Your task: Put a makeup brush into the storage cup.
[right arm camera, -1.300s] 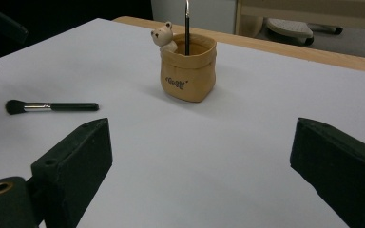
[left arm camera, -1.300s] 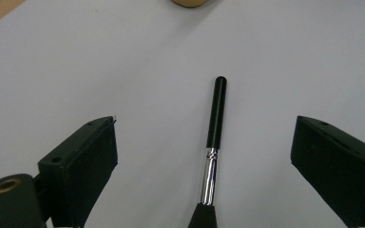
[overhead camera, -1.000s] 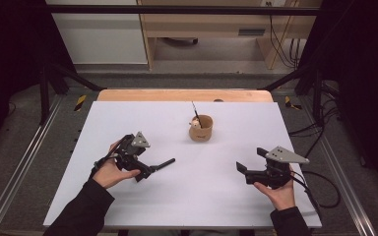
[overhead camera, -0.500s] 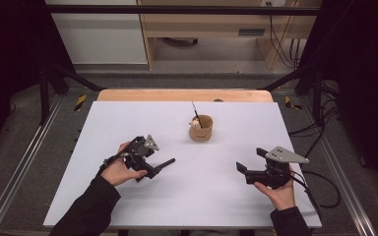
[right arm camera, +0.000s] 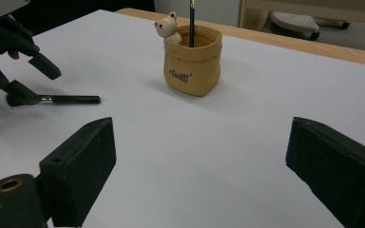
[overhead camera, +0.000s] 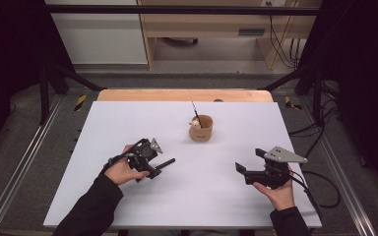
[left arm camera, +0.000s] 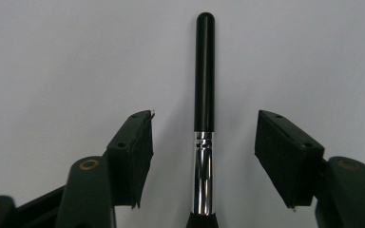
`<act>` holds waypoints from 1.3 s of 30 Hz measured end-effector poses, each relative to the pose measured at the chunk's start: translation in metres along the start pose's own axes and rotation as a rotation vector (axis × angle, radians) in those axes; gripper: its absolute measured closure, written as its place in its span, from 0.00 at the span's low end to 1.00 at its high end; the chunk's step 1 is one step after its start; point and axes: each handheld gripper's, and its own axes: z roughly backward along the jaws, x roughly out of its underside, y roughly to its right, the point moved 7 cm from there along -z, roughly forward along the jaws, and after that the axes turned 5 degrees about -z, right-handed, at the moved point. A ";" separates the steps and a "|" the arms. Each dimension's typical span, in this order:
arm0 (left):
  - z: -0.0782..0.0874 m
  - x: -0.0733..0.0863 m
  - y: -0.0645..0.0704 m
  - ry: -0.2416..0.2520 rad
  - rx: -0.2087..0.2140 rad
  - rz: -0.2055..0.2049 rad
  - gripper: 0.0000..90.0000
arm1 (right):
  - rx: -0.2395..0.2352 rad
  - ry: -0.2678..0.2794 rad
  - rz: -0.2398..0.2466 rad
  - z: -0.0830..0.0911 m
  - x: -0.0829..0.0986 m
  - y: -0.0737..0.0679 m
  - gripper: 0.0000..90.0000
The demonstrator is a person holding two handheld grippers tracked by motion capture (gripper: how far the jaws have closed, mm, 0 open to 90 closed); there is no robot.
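Observation:
A black-handled makeup brush [left arm camera: 204,76] with a silver ferrule lies flat on the white table [overhead camera: 128,123]. My left gripper [left arm camera: 203,118] is open, one jaw on each side of the ferrule and neither touching it. From above, the left gripper [overhead camera: 151,160] sits left of centre and the brush's handle [overhead camera: 166,162] sticks out to its right. A tan pouch-shaped cup [overhead camera: 201,129] with a small bear figure [right arm camera: 168,27] on its rim holds a thin dark brush [right arm camera: 191,21] upright. My right gripper [overhead camera: 248,160] is open and holds nothing, its jaws [right arm camera: 202,130] pointing at the cup [right arm camera: 192,61].
A wooden strip [overhead camera: 184,95] runs along the table's far edge. Black cables [overhead camera: 320,182] trail off the right side. Metal frame rails [overhead camera: 19,167] flank the table. Shelving and a cabinet stand beyond it.
My left gripper has shifted a little to the right along the brush, which has stayed where it lay. The right gripper and the cup have not moved.

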 end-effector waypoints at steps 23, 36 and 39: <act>-0.015 0.006 0.004 -0.050 0.069 0.024 0.72 | -0.005 -0.012 0.003 -0.002 0.002 -0.002 0.11; -0.014 0.006 0.007 -0.054 0.091 0.021 0.84 | -0.005 -0.016 0.005 -0.003 0.002 -0.003 0.11; -0.014 0.006 0.007 -0.053 0.092 0.018 0.86 | -0.006 -0.016 0.006 -0.003 0.002 -0.003 0.11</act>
